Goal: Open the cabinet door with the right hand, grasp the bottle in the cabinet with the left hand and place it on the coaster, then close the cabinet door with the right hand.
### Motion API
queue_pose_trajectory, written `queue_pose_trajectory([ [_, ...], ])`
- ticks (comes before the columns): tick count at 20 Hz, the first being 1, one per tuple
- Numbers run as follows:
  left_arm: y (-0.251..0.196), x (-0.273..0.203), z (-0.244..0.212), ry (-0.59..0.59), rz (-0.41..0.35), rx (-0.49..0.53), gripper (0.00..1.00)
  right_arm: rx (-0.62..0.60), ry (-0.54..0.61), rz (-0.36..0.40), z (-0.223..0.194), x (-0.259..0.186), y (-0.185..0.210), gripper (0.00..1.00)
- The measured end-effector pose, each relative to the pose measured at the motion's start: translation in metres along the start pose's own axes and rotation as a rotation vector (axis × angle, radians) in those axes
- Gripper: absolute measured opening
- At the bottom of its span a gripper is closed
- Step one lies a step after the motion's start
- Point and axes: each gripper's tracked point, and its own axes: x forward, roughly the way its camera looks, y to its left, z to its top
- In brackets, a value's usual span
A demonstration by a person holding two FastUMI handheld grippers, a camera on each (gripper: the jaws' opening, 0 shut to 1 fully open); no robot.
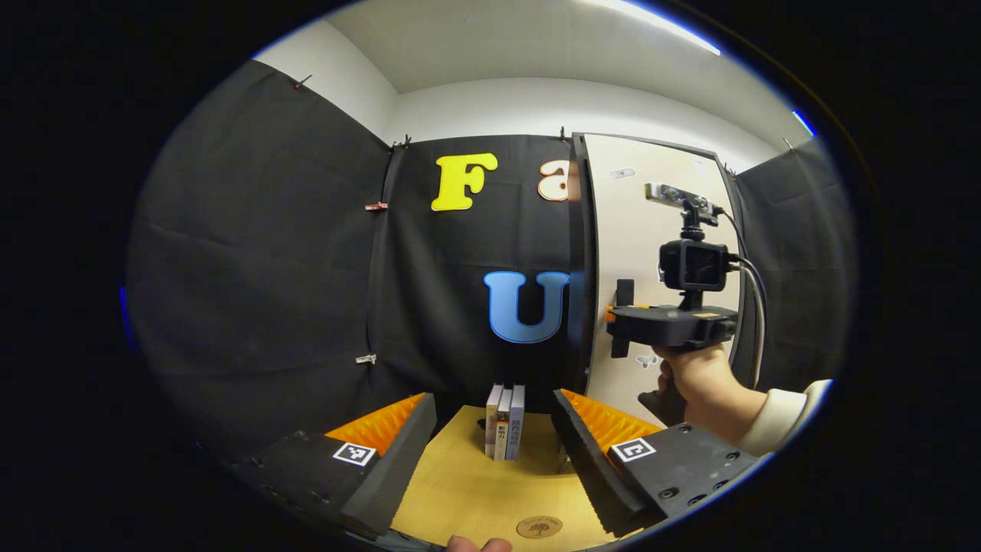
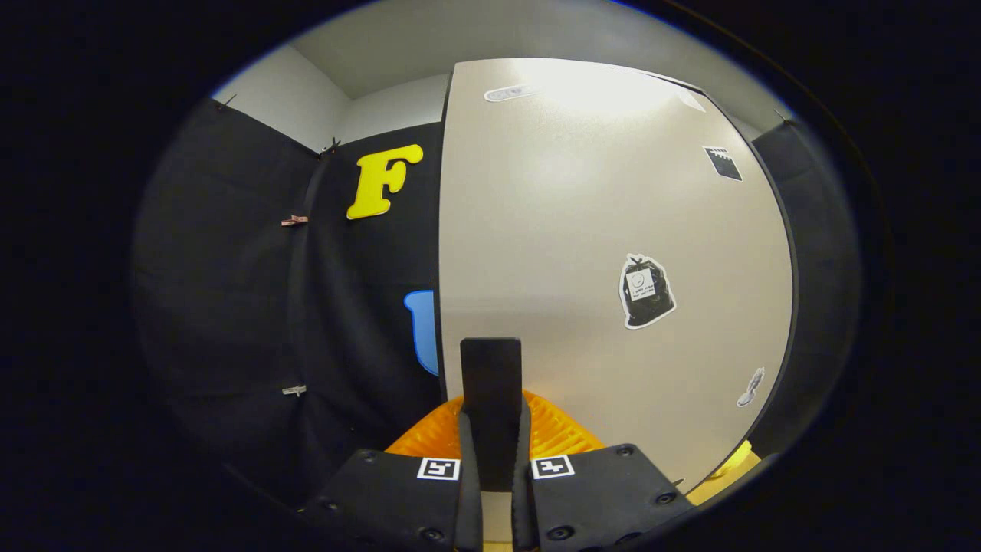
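Closest to the lens in the right gripper view, the right gripper (image 2: 494,452) has its two fingers pressed together on the dark upright handle (image 2: 491,383) of the cabinet door (image 2: 605,253), clamping it from both sides. That pale door is the biggest thing in this view, standing upright with its left edge against the black cloth wall (image 2: 253,307). A sticker of a dark bag (image 2: 646,291) sits on the door's right half, with smaller stickers near its top and lower right edge.

From the left gripper view, the same door (image 1: 640,230) stands at the right, and the right gripper (image 1: 622,318) meets it at the handle (image 1: 625,295), held by a hand (image 1: 701,383) in a pale sleeve. A small camera (image 1: 693,264) rides on top of that gripper. The left gripper (image 1: 490,445) hangs over the wooden table (image 1: 452,483) with its fingers wide apart and nothing between them. Three books (image 1: 505,422) stand upright at the table's far edge, just left of the door. A round wooden coaster (image 1: 539,527) lies on the table close to the lens, between the fingers. No view lets me tell where the bottle is.
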Motion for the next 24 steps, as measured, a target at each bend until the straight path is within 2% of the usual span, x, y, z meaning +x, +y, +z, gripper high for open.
queue_pose_trajectory([
  [1,0.0,-0.005,0.001,-0.001,0.011,-0.004,0.95,0.004,0.004,0.025,0.002,-0.008,0.002,0.19],
  [2,0.0,-0.008,0.002,-0.004,0.02,-0.006,0.95,0.005,0.01,0.05,0.004,-0.015,0.003,0.14],
  [3,-0.001,-0.011,0.005,-0.01,0.027,-0.002,0.95,0.006,0.016,0.072,0.005,-0.022,0.002,0.19],
  [8,-0.015,-0.018,0.014,-0.029,0.037,0.02,0.96,0.024,0.027,0.152,0.01,-0.064,-0.009,0.19],
  [14,-0.047,-0.002,0.029,-0.062,0.0,0.034,0.96,0.034,0.041,0.212,0.017,-0.115,-0.031,0.19],
  [17,-0.073,0.012,0.03,-0.076,-0.054,0.026,0.95,0.032,0.042,0.212,0.022,-0.141,-0.052,0.19],
  [18,-0.083,0.018,0.029,-0.073,-0.073,0.02,0.99,0.03,0.038,0.201,0.024,-0.152,-0.059,0.19],
  [20,-0.103,0.032,0.027,-0.073,-0.113,0.01,0.95,0.019,0.041,0.179,0.026,-0.168,-0.071,0.19],
  [23,-0.136,0.052,0.026,-0.076,-0.171,0.013,0.99,0.019,0.046,0.155,0.03,-0.186,-0.09,0.18],
  [24,-0.146,0.058,0.026,-0.078,-0.186,0.013,0.96,0.021,0.048,0.147,0.03,-0.19,-0.098,0.18],
])
